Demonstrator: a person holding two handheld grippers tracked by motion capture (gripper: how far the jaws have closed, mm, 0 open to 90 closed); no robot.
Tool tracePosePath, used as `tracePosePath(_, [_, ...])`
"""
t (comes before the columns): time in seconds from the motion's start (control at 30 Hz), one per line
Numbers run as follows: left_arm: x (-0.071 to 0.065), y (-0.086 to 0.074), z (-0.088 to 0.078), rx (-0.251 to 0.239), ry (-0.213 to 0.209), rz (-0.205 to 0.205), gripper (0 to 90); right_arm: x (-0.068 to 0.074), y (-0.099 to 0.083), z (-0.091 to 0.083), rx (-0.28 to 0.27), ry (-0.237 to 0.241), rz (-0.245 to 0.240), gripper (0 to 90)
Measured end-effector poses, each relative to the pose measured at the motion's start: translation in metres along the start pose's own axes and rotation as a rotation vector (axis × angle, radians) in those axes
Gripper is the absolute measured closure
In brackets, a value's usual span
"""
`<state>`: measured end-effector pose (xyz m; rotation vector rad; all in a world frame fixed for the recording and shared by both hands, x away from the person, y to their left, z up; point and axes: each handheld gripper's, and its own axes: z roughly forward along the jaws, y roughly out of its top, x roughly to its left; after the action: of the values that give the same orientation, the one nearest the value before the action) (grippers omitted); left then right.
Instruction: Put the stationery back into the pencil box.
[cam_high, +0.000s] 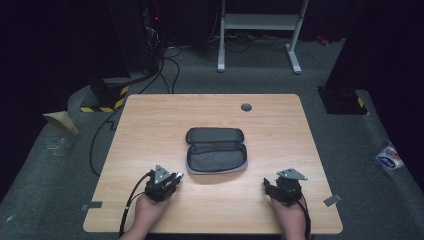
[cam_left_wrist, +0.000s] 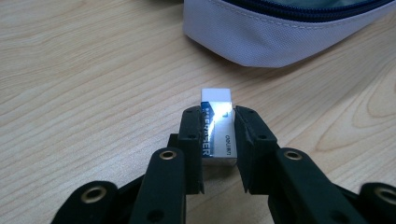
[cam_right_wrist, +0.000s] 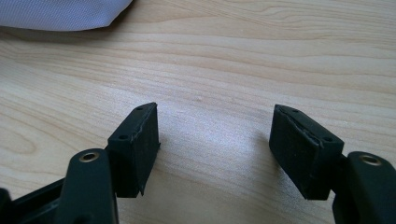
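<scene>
Forearms come in from the near edge of the wooden table, one hand on each gripper. The left hand holds the left gripper near the table's near-left part, its jaws aimed far and to the right, toward the pencil case. In the left gripper view the two black jaws are clenched on a small white eraser in a dark blue printed sleeve; the eraser's bare white end sticks out past the jaw tips, pointing at the case's light grey side, which lies a little farther on. Whether the eraser touches the wood or hangs just above it cannot be told.

The right hand holds the right gripper at the near-right part of the table, its jaws pointing left. In the right gripper view the jaws stand wide apart, released, with bare wood grain between them and a corner of the light grey fabric at the far left.

The pencil case lies at the middle of the table, unzipped and spread open in two halves, one toward the far side and one toward the near side, with dark grey lining inside and a pale outer edge showing along the near side. From the high view its inside looks dark and flat; any contents are too small to tell.

A small round grey grommet sits in the tabletop near the far edge.
</scene>
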<state>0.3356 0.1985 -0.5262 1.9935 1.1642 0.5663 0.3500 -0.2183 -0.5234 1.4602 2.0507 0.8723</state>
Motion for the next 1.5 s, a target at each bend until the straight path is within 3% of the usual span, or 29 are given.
tracePosePath(0.47, [0.001,0.002,-0.002,-0.026,-0.032,0.008,73.2,0.000,0.000,0.000,0.000,0.001,0.000,32.8])
tracePosePath(0.7, [0.004,0.008,-0.012,-0.047,-0.034,0.002,73.2,0.001,-0.001,-0.001,-0.004,-0.003,-0.006,33.5])
tracePosePath(0.93, [0.006,0.026,-0.027,-0.089,-0.041,-0.009,73.3,0.000,-0.001,-0.001,-0.004,0.003,-0.008,33.4])
tracePosePath(1.07, [0.005,0.038,-0.032,-0.110,-0.053,0.006,73.2,0.000,-0.001,-0.001,-0.003,0.004,-0.007,33.3])
tracePosePath(1.23, [0.002,0.054,-0.030,-0.127,-0.077,0.003,73.3,0.000,-0.001,-0.001,-0.003,0.005,-0.007,33.3])
tracePosePath(1.33, [-0.001,0.061,-0.027,-0.131,-0.080,0.025,73.3,0.000,-0.001,-0.001,-0.003,0.004,-0.008,33.3])
tracePosePath(1.5, [-0.005,0.069,-0.018,-0.121,-0.131,-0.007,73.2,0.000,-0.001,-0.001,-0.003,0.004,-0.007,33.4])
